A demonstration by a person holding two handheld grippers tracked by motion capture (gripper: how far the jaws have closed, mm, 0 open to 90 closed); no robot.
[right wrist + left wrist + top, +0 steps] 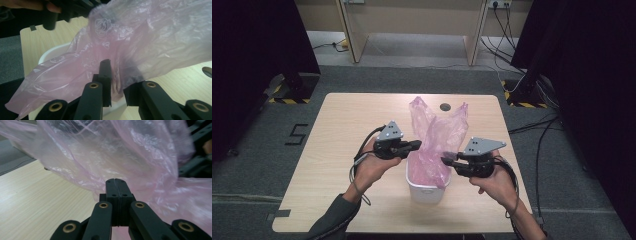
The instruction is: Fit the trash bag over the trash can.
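Note:
A thin pink plastic bag (439,135) stands in a small white bin (427,192) near the table's front edge, its top rising loose above the rim. My left gripper (414,145) is at the bag's left side, my right gripper (445,160) at its right side over the bin. In the left gripper view the jaws (116,183) are pressed together in front of the bag (112,152), with no film visible between them. In the right gripper view the gripper (117,75) stands apart, and the bag (150,37) drapes over its right jaw and into the gap. The bin's rim (50,53) shows behind.
The bin stands on a light wooden table (352,115) with a dark round cable hole (445,106) near its far edge. Grey carpet, cables and dark curtains surround the table. The left half of the tabletop is bare wood.

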